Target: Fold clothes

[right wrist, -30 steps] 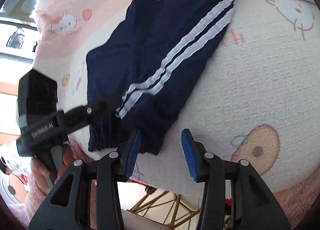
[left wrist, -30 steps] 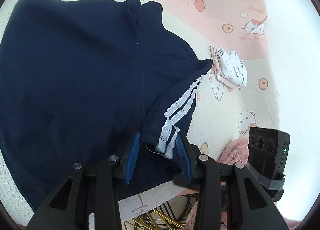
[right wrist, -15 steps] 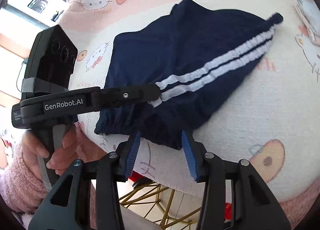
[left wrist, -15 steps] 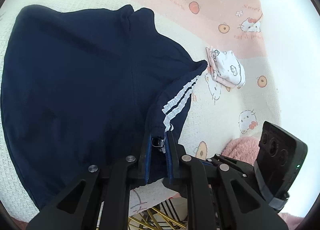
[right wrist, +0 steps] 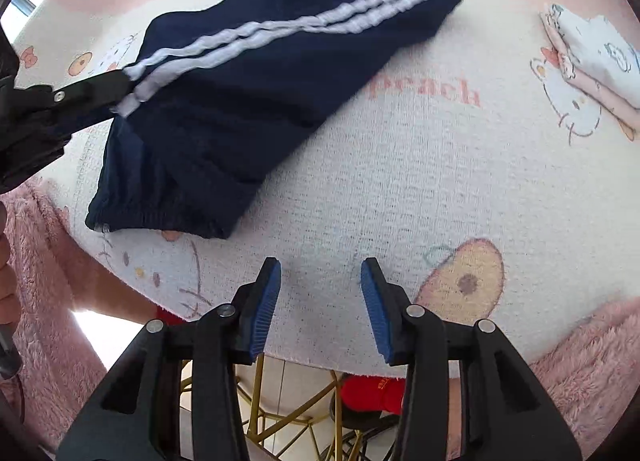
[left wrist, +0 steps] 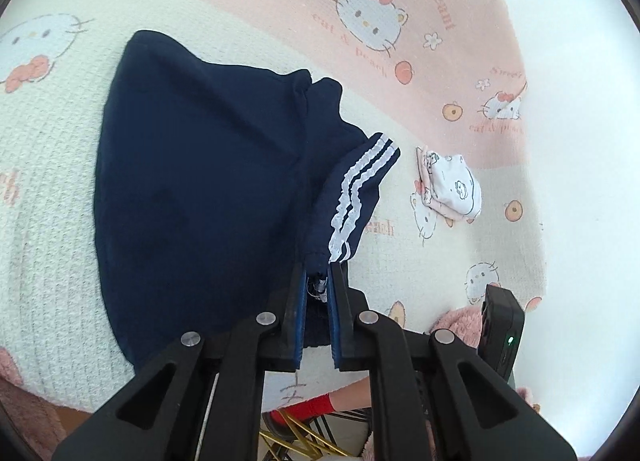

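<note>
Shorts (left wrist: 200, 197) in navy lay spread on the towel-covered tabletop (right wrist: 400, 181), barely folded, most of the job ahead. Left hand-held gripper (left wrist: 318, 293) had just been closing and was clamped on the striped waistband corner; right hand-held gripper (right wrist: 320, 301) hovered apart, empty. Folded clothes (left wrist: 450, 187) sat nearby, done.

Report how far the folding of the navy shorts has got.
Done: a small folded printed garment lies aside. In hand: left gripper, its jaws just closed, pinches the navy shorts at the striped edge. Left: right gripper hangs open over the towel; the shorts aren't folded compactly.
</note>
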Motion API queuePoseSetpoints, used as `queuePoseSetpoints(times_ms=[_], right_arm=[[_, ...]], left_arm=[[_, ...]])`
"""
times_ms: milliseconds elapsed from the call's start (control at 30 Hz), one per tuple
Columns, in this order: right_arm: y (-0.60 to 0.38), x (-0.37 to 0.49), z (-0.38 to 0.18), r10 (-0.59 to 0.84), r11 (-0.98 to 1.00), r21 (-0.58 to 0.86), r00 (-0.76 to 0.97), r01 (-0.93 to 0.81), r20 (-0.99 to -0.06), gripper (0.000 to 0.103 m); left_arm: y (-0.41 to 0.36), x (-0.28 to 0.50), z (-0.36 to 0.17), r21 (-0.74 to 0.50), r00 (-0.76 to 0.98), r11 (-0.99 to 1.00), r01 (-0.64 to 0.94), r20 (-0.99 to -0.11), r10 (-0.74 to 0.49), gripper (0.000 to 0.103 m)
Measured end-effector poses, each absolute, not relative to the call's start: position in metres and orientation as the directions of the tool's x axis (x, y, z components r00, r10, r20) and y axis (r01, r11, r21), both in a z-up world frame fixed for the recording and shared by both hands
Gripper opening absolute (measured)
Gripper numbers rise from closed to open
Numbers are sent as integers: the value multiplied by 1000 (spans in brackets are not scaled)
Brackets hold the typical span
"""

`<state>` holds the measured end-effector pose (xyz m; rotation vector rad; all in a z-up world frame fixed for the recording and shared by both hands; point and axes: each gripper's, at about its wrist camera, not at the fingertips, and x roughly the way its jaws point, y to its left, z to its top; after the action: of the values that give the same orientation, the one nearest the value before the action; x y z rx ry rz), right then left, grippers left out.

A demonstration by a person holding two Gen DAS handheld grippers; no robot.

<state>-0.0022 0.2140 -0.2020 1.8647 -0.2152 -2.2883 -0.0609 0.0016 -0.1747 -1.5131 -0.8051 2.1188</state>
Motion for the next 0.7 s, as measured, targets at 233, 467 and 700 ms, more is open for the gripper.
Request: queuePoseSetpoints(times_ms=[233,467,700], right_arm=[[213,-15,-173,-415,-905,421,-339,59,-845,43],[174,-41,-199,-445,-893,445,-268,63,-855,43],[177,-30,-202,-388,-921,381,-233,78,-891,48]], left_arm=[[-42,-37,-173,-633,-373,-771,65,-732,570,10],[-56,-26,-183,-577,-361,-808,119,-783,507,10],[-53,-22,-191,-482,-322,-863,153,-850,417,10]])
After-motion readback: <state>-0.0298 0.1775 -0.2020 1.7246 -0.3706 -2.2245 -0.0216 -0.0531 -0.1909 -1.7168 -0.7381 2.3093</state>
